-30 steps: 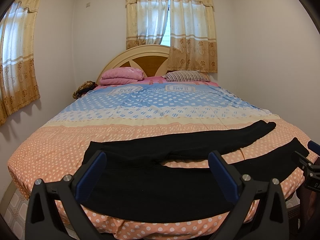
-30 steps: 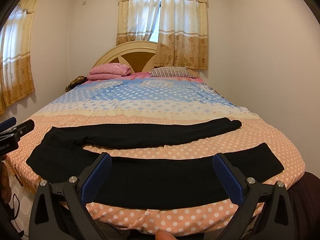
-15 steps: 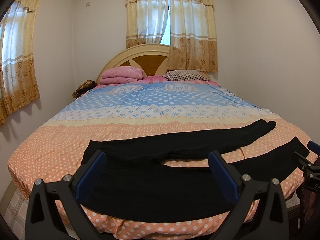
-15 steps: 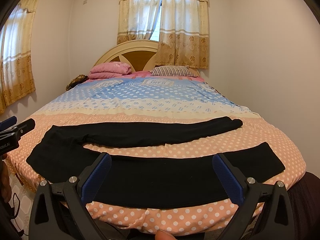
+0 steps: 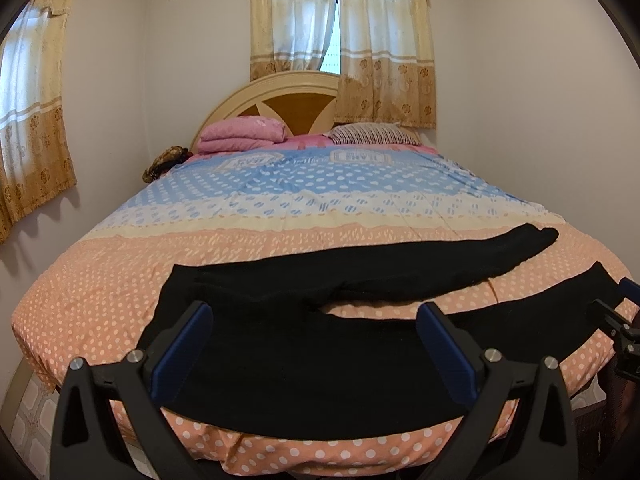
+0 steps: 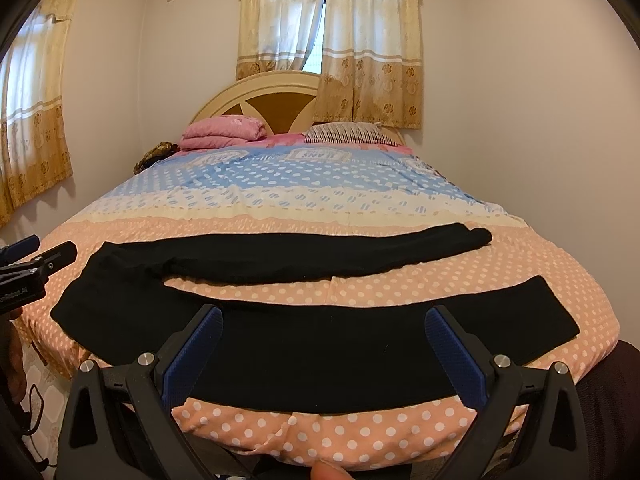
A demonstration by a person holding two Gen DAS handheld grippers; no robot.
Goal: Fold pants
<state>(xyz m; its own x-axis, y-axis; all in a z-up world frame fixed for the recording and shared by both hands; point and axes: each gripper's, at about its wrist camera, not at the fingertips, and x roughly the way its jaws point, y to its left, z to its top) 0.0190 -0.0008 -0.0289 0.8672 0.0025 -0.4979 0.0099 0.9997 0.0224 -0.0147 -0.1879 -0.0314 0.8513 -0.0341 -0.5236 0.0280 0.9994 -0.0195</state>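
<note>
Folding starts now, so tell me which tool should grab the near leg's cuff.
Right. The right tool faces the near leg, whose cuff lies toward its side; the left tool is open over the waist end.

Counted in the two views are one pair of black pants (image 5: 304, 344) with two legs, one polka-dot bed (image 5: 280, 216), two pillows — pink (image 5: 240, 134) at 11 o'clock, striped (image 5: 372, 134) at 12 o'clock — two curtained windows (image 5: 340, 28), and two grippers: left (image 5: 316, 344), right (image 6: 324, 344).
</note>
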